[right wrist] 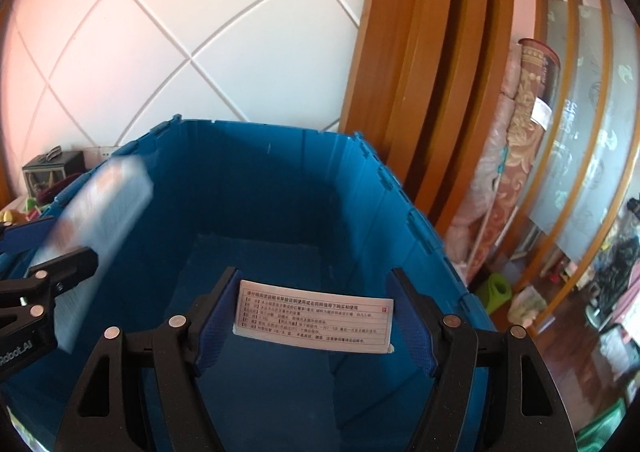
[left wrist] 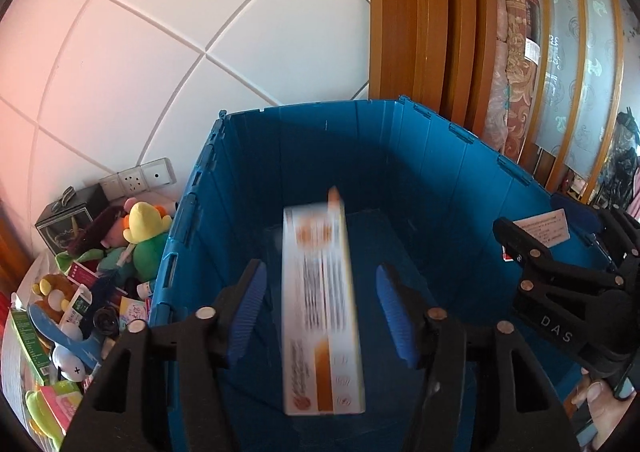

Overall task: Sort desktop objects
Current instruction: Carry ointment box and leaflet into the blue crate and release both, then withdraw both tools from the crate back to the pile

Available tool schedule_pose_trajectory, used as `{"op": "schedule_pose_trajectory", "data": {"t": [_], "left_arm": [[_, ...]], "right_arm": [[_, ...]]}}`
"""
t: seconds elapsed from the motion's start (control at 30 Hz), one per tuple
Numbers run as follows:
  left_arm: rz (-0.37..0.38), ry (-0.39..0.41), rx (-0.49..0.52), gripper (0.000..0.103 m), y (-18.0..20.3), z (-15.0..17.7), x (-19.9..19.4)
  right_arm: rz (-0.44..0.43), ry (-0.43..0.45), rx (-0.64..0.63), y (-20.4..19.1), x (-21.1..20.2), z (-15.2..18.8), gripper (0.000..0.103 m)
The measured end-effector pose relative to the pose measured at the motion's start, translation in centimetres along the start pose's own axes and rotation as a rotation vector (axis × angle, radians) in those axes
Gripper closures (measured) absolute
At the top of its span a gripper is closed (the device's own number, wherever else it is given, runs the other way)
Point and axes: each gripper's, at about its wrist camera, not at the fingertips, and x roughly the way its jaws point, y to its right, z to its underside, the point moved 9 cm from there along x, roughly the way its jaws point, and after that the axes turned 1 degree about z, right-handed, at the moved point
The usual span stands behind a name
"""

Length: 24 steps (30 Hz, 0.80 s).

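A deep blue crate (left wrist: pixel 320 106) fills both views, and both grippers hang over its open top (right wrist: pixel 260 128). In the left wrist view an orange-and-white medicine box (left wrist: pixel 320 304) is blurred between the blue pads of my left gripper (left wrist: pixel 320 272). A gap shows on each side of it, so the gripper is open. From the right wrist view the same box (right wrist: pixel 96 228) is a pale smear at the left. My right gripper (right wrist: pixel 314 284) is shut on a white box with printed text (right wrist: pixel 314 322), held crosswise between its pads; that white box (left wrist: pixel 544 226) also shows at the right.
Left of the crate lies a pile of plush toys (left wrist: pixel 140 236), small cartons (left wrist: pixel 28 336) and a dark box (left wrist: pixel 68 218) below wall sockets (left wrist: pixel 138 180). A wooden door frame (left wrist: pixel 408 12) and rolled carpets (left wrist: pixel 516 72) stand behind the crate at right. A hand (left wrist: pixel 596 400) holds the right gripper.
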Motion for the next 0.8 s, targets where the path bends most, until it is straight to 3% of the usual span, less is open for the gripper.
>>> {"op": "schedule_pose_trajectory", "data": {"t": [0.07,0.17,0.33,0.8], "left_arm": [[0.002,0.01,0.0,0.035,-0.1,0.0,-0.2],[-0.012,0.025,0.014,0.034,0.0,0.0,-0.3],[-0.021,0.034,0.009,0.033,-0.2,-0.1,-0.4],[-0.074,0.14,-0.01,0.027,-1.0,0.0,-2.9]], "right_arm": [[0.002,0.003,-0.008,-0.1,0.0,0.0,0.029],[0.008,0.002,-0.011,0.0,0.3,0.0,0.026],[-0.042,0.019,0.002,-0.1,-0.1,-0.2,0.005],[-0.114,0.045,0.047,0.0,-0.4,-0.4,0.004]]}}
